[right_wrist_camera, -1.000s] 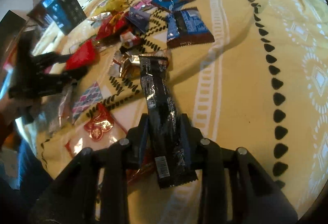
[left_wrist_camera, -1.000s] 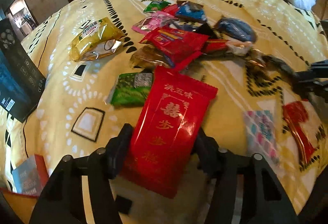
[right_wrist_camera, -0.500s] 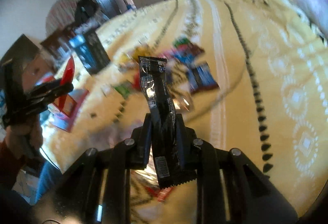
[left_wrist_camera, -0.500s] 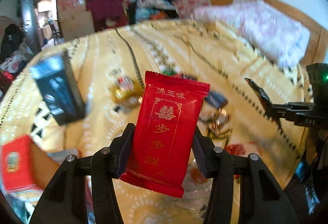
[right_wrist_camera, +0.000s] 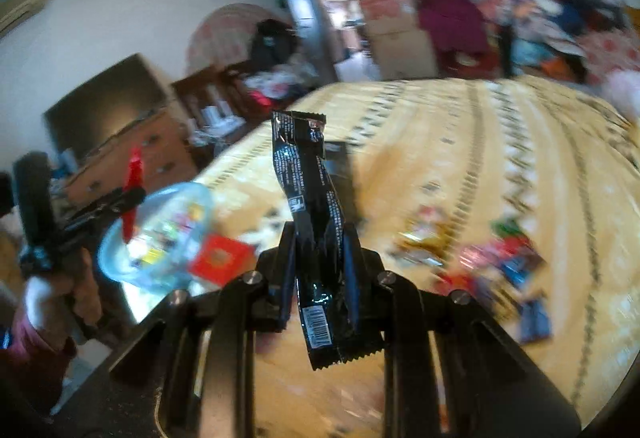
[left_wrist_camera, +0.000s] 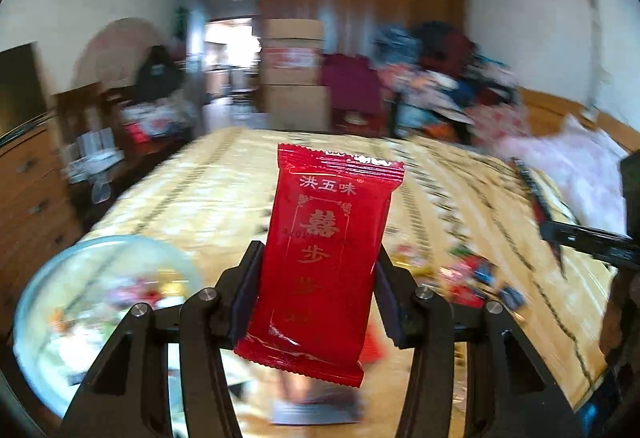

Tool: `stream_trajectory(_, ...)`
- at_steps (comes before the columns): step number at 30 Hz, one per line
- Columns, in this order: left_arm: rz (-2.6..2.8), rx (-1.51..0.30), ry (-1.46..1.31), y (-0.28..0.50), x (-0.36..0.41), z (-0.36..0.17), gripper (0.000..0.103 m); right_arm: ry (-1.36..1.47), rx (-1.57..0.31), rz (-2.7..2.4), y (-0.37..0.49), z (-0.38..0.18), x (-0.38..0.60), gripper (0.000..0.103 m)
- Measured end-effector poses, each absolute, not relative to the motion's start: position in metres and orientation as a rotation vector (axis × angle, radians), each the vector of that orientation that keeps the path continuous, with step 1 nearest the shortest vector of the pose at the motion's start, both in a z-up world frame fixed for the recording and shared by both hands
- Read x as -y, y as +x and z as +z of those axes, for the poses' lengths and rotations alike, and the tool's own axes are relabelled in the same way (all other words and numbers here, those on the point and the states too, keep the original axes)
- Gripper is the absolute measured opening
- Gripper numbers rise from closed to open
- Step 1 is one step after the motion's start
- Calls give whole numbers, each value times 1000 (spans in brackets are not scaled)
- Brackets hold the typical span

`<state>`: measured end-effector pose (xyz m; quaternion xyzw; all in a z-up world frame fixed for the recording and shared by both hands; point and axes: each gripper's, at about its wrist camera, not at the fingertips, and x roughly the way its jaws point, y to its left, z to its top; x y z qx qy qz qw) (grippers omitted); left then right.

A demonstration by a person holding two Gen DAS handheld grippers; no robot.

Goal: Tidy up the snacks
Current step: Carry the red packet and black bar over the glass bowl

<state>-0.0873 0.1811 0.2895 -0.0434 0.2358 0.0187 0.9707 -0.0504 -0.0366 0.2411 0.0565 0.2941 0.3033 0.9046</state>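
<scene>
My left gripper (left_wrist_camera: 316, 278) is shut on a red snack packet (left_wrist_camera: 320, 262) with gold characters, held upright high above the yellow bed cover. My right gripper (right_wrist_camera: 320, 250) is shut on a long black snack bar wrapper (right_wrist_camera: 316, 230), also lifted off the bed. A clear round bowl (left_wrist_camera: 52, 294) with several sweets in it sits at the lower left in the left wrist view; in the right wrist view the bowl (right_wrist_camera: 116, 258) lies just beyond the left gripper (right_wrist_camera: 132, 193). Loose snacks (right_wrist_camera: 492, 262) remain scattered on the bed, blurred.
A red box (right_wrist_camera: 220, 258) lies beside the bowl. A dark box (right_wrist_camera: 336, 157) stands on the bed behind the black wrapper. A wooden dresser (left_wrist_camera: 28, 189) is left of the bed; cardboard boxes (left_wrist_camera: 292, 77) and piled clothes (left_wrist_camera: 440, 77) are at the far end. A hand (right_wrist_camera: 56, 290) holds the left gripper.
Both grippers have risen from the snack pile with their packets and swung toward the left side of the bed. The bowl has come into view in both wrist views.
</scene>
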Motion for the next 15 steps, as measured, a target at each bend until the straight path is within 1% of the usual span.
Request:
stream_trajectory(6,276,-477,-117,-94,-276,298,53,77,-613,798,-29,267,-67,22)
stream_trajectory(10,385,-489,-152,-100,-330,292,53,44,-646,890,-17,269,-132,22)
stream_trajectory(15,461,-526,-178,-107,-370,277,53,12,-703,974,-13,262,-197,22)
